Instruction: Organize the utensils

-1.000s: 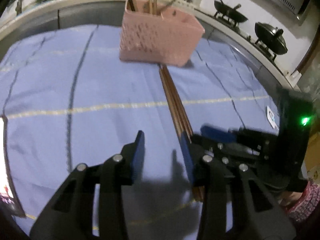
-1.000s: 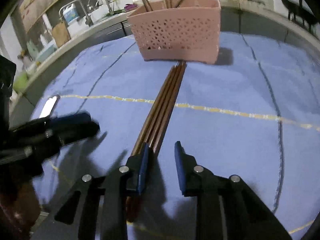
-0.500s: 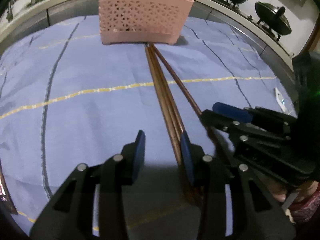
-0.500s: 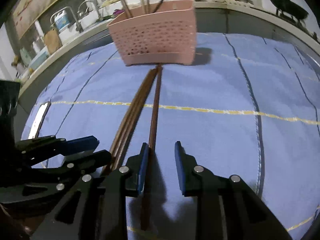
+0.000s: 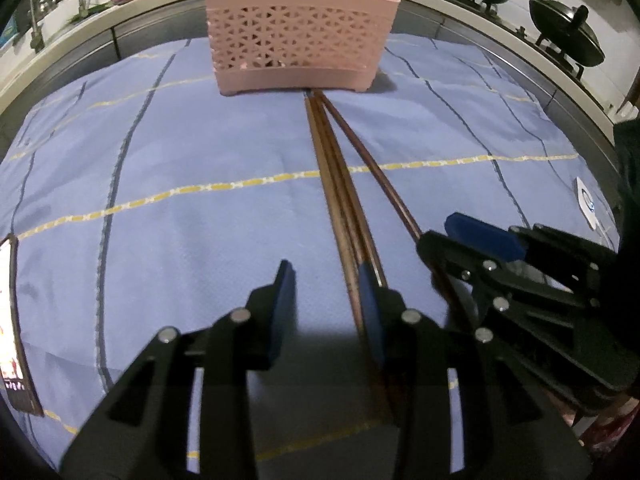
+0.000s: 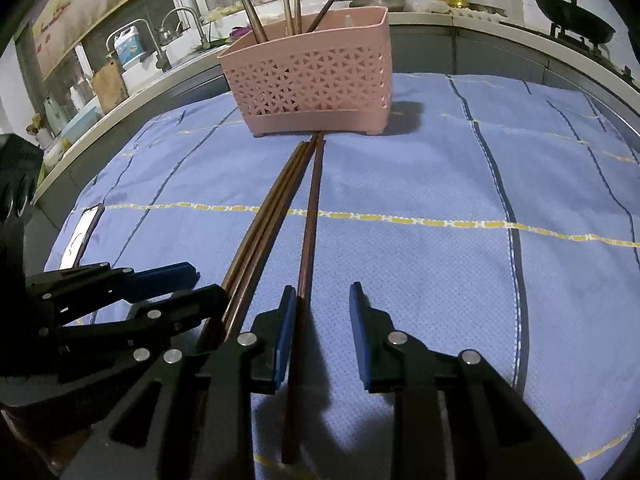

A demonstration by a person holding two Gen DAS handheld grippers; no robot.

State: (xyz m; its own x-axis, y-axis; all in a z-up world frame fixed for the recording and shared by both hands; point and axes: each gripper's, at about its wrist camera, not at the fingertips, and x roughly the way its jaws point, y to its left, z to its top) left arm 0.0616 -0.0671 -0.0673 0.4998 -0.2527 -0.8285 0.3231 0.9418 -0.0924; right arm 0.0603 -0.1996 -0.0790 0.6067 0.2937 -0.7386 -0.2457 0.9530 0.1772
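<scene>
left wrist view: the left gripper [image 5: 326, 292] hangs low over a blue cloth [image 5: 200, 152] with yellow and dark stripes. its jaws stand partly apart with nothing pressed between them; only bare cloth shows in the gap. a bundle of brown chopsticks [image 5: 340, 200] lies on the cloth, running from just in front of a pink perforated basket [image 5: 298, 34] toward the camera, and its near end passes right along the gripper's right finger, whether touching cannot be told. one single chopstick [image 5: 372, 168] splays off to the right of the bundle, toward the right gripper [image 5: 436, 240], which reaches in from the right edge. more sticks stand upright in the basket. a phone [image 5: 12, 320] lies at the cloth's left edge, and two dark pans [image 5: 568, 32] sit on the stove behind.

right wrist view: the right gripper [image 6: 322, 304] is also partly open and has hold of nothing. the single chopstick [image 6: 310, 220] lies between its jaws, close against the left finger, flat on the cloth [image 6: 440, 168]. the bundle [image 6: 266, 220] runs just left of it, outside that finger, its near end beside the left gripper [image 6: 200, 284] coming in from the left. both sets point at the basket [image 6: 312, 76], their far tips just beside its base.
</scene>
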